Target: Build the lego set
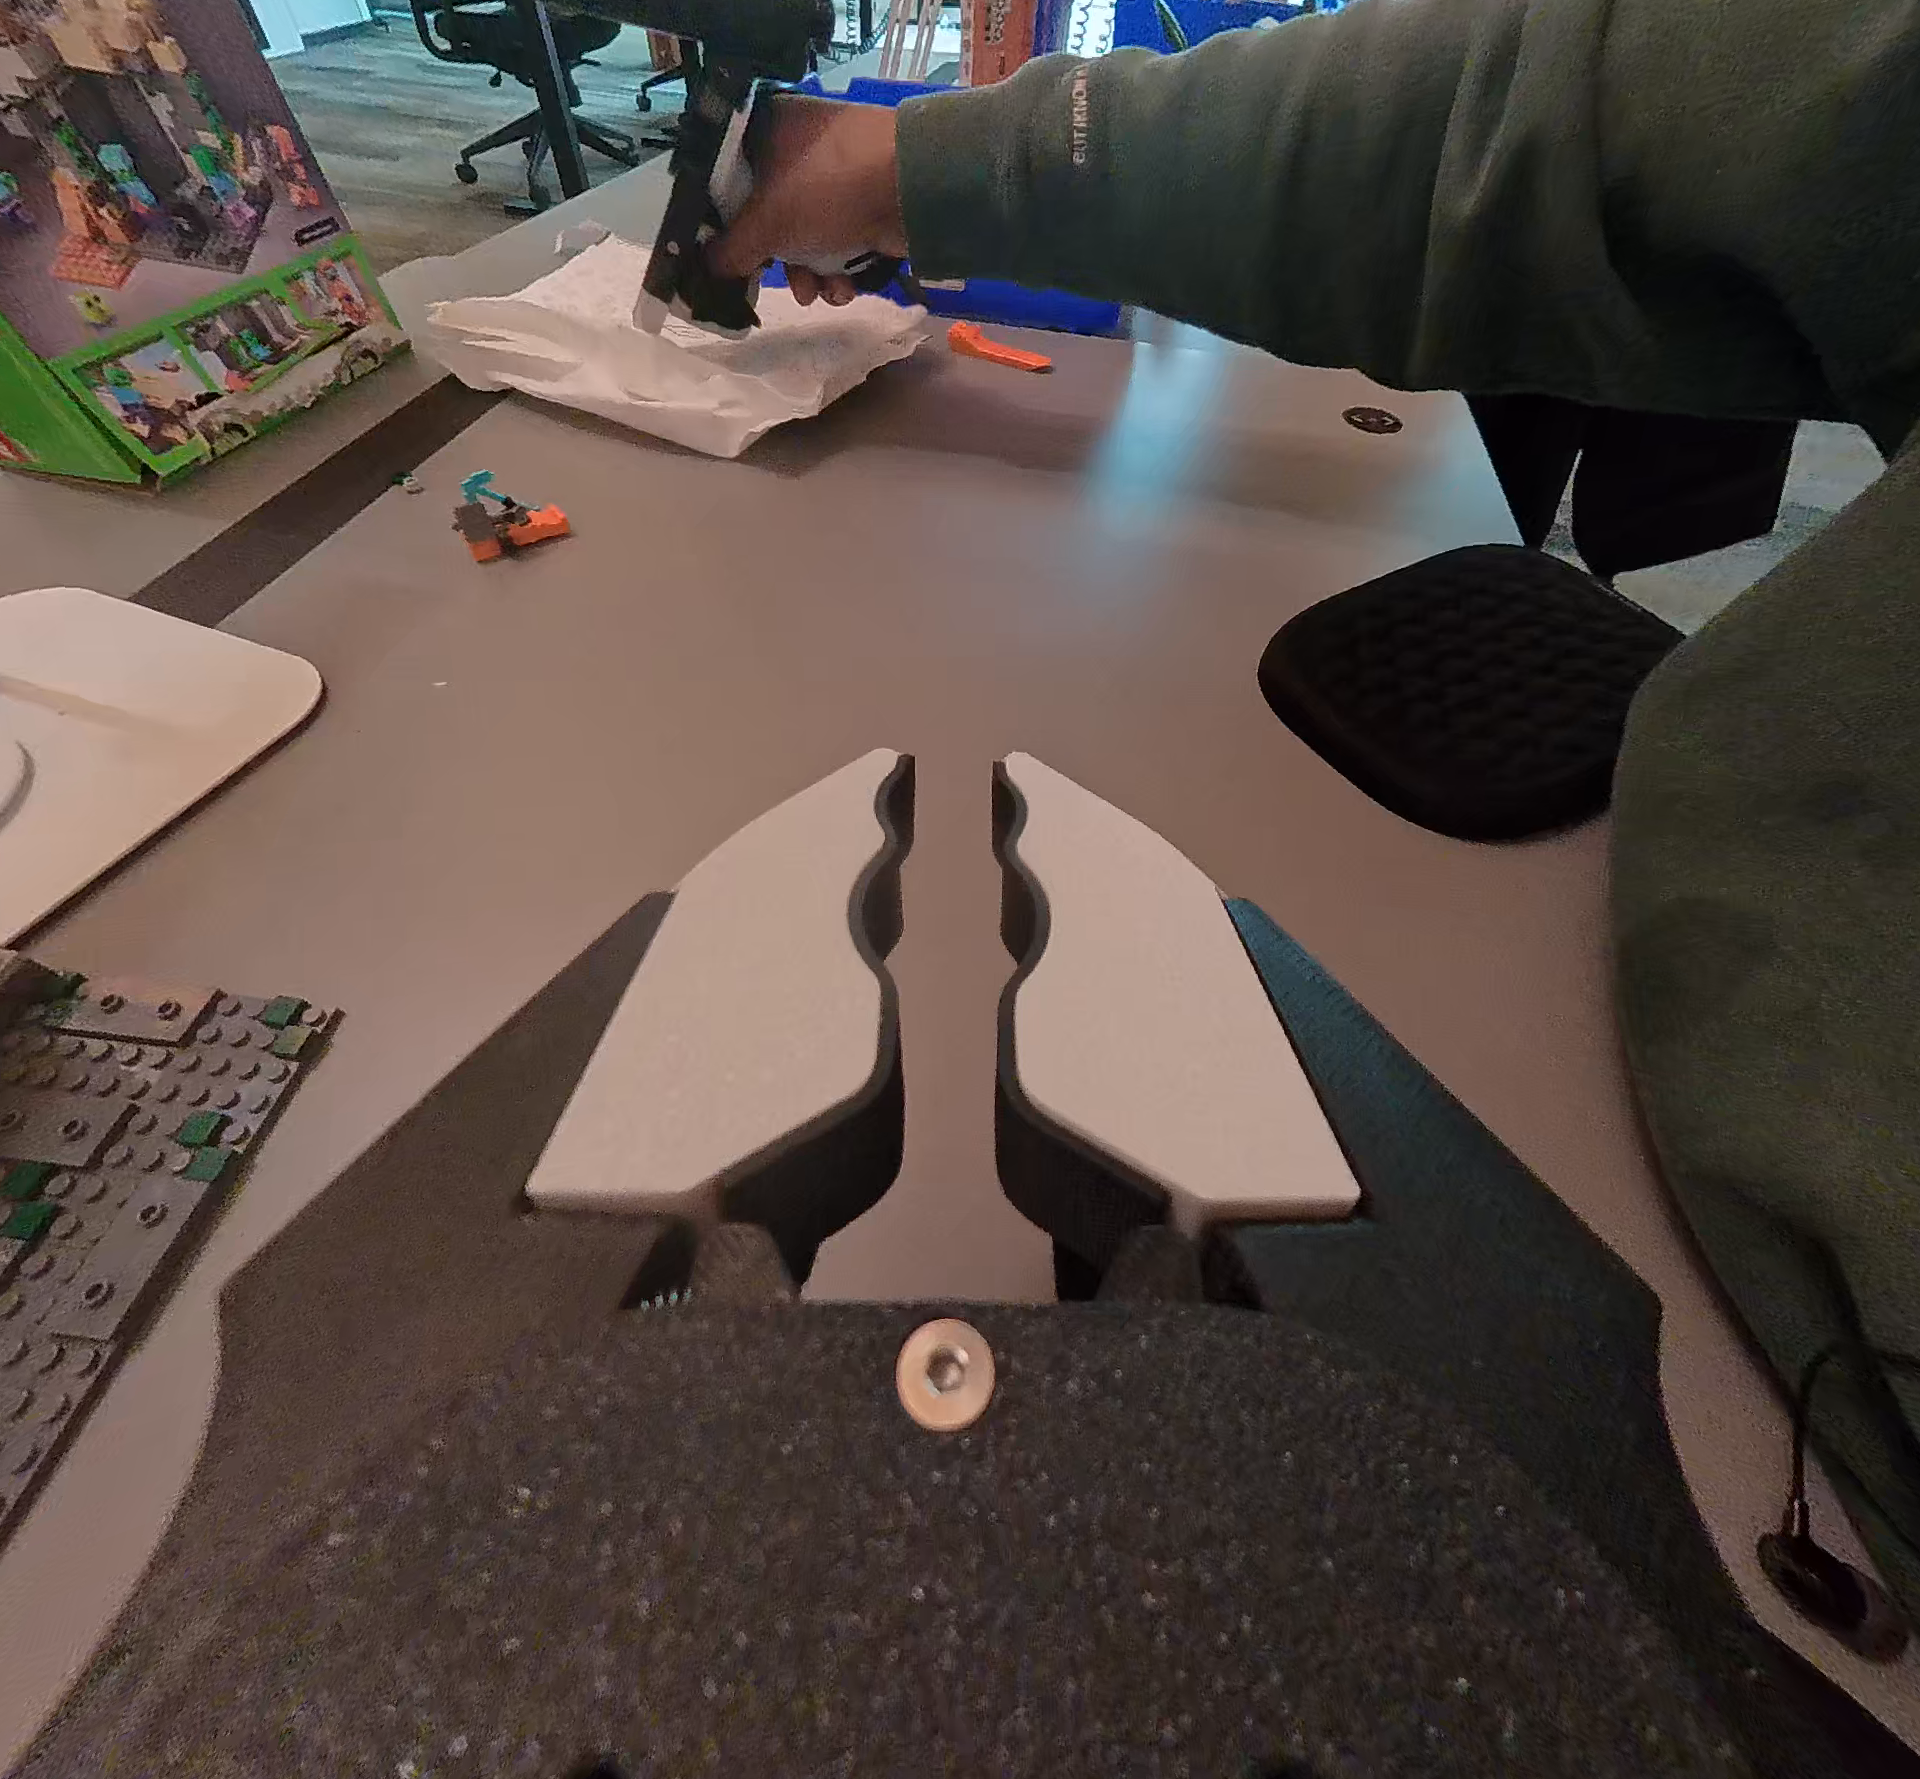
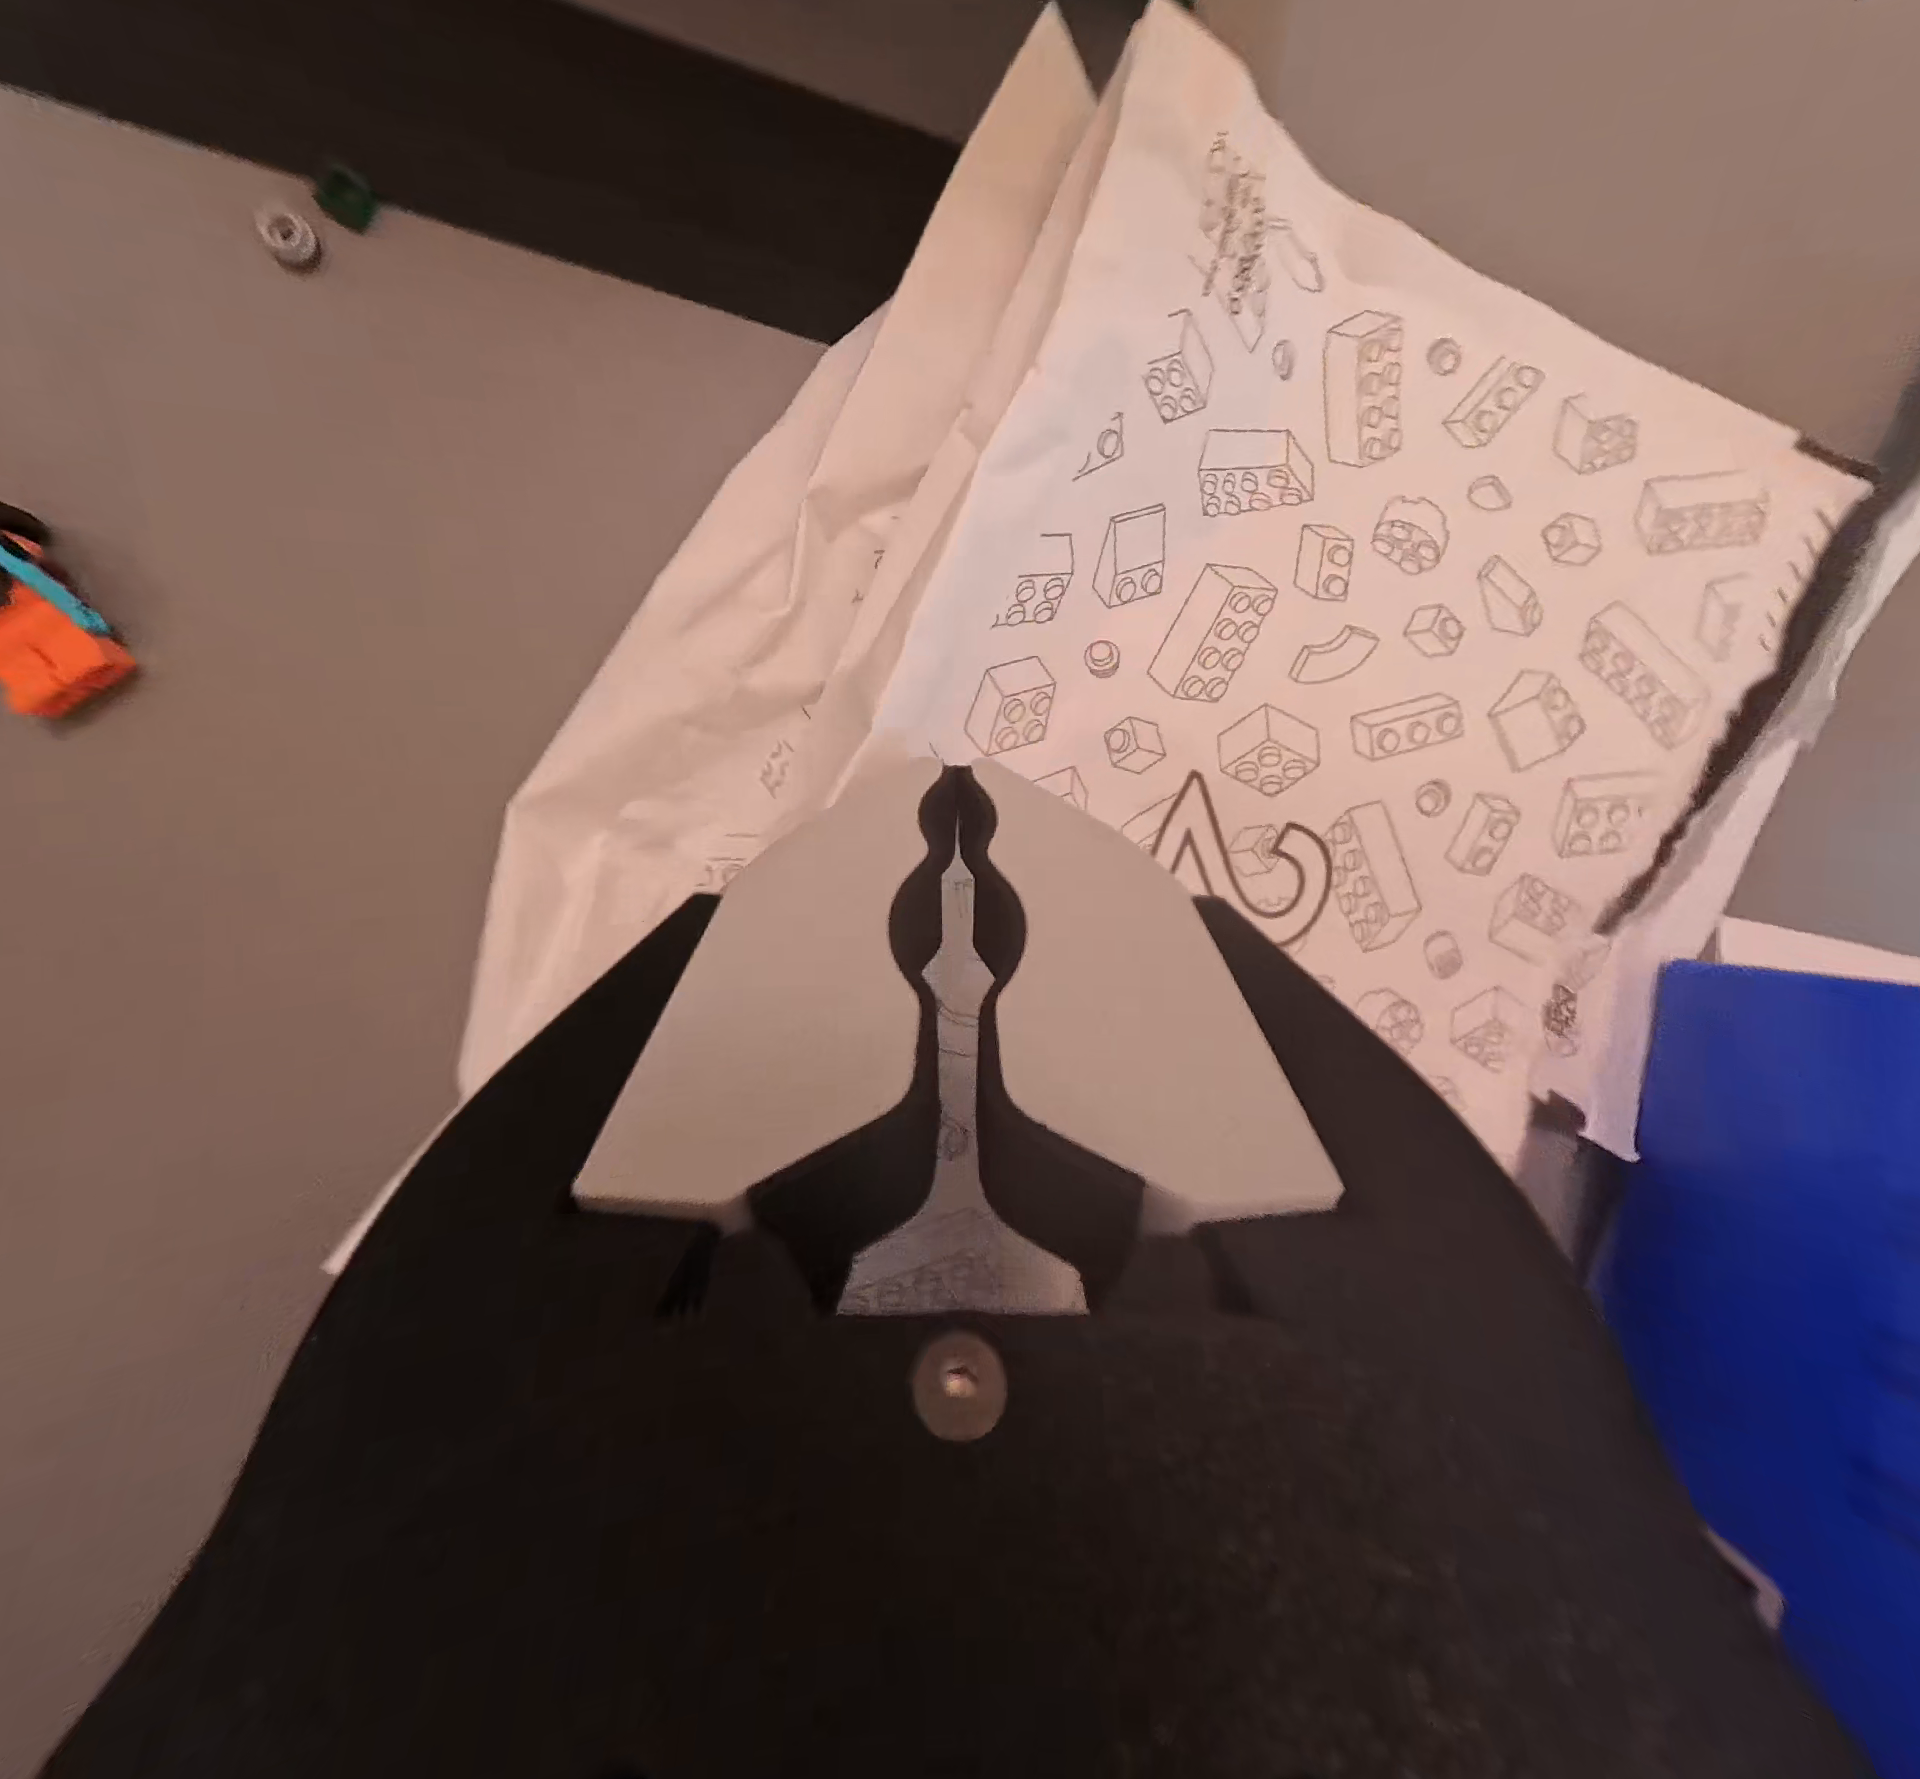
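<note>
My left gripper (image 1: 953, 763) is open and empty, hovering over the bare grey table (image 1: 727, 690). A grey studded lego plate build (image 1: 125, 1137) lies to its left. My right gripper (image 2: 956, 771) is shut, with its tips down on a white paper bag printed with brick drawings (image 2: 1299, 534). I cannot tell whether it pinches the paper. The left wrist view shows the same gripper (image 1: 691, 316) pointing down onto the bag (image 1: 623, 368), held by a hand in a green sleeve. A small orange and teal lego build (image 1: 509, 519) lies on the table; it also shows in the right wrist view (image 2: 52, 649).
The lego box (image 1: 177, 202) stands at the far left. A white tray (image 1: 125, 732) sits left. An orange separator tool (image 1: 997, 349) and a blue bin (image 2: 1766, 1314) are beside the bag. A small green piece (image 2: 346, 197) and a clear round piece (image 2: 286, 235) lie loose. A black chair seat (image 1: 1455, 680) is at the table's right edge. My hands' fingertips stand some 45 centimetres from each other. The right gripper is farther from the grey studded lego plate build (image 1: 125, 1137), some 45 centimetres, than the left, some 20 centimetres.
</note>
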{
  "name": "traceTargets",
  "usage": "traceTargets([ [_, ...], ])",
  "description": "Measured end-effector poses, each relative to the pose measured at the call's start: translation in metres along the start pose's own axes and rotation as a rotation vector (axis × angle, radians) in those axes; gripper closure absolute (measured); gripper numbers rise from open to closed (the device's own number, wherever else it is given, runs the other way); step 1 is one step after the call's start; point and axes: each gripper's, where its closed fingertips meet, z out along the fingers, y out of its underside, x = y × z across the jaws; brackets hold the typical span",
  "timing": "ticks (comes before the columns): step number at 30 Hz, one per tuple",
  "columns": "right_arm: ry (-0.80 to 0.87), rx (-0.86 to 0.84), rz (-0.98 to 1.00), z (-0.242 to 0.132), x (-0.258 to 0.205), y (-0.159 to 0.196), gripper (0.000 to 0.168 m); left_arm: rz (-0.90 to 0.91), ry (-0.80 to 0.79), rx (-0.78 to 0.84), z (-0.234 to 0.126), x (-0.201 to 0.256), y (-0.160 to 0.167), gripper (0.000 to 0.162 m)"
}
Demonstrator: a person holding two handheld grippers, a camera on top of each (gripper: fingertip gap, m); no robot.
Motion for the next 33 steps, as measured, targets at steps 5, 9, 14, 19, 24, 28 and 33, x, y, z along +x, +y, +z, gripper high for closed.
traceTargets([
  [5, 0.022, -0.044, -0.122, 0.017, 0.0, 0.008, 0.168, -0.015, 0.004, -0.004, 0.004, 0.0, 0.004, 0.148],
  [9, -0.019, -0.013, -0.187, 0.021, 0.0, 0.004, 0.168, -0.009, 0.005, -0.017, 0.006, 0.002, 0.006, 0.148],
  [14, 0.016, 0.026, -0.338, 0.021, 0.006, -0.001, 0.168, -0.01, 0.01, -0.028, 0.01, 0.003, 0.007, 0.148],
  [19, 0.075, 0.181, -0.387, -0.017, 0.011, -0.016, 0.168, -0.009, 0.022, -0.028, 0.011, 0.006, 0.007, 0.148],
  [24, 0.085, 0.281, -0.293, -0.068, 0.01, -0.008, 0.168, -0.018, 0.041, -0.029, 0.016, 0.008, 0.011, 0.148],
  [28, 0.105, 0.314, -0.191, -0.095, 0.005, 0.013, 0.168, -0.01, 0.042, -0.019, 0.016, 0.011, 0.01, 0.149],
  [33, 0.115, 0.332, -0.088, -0.111, -0.006, 0.041, 0.168, 0.008, 0.032, 0.006, 0.013, 0.013, 0.003, 0.151],
])
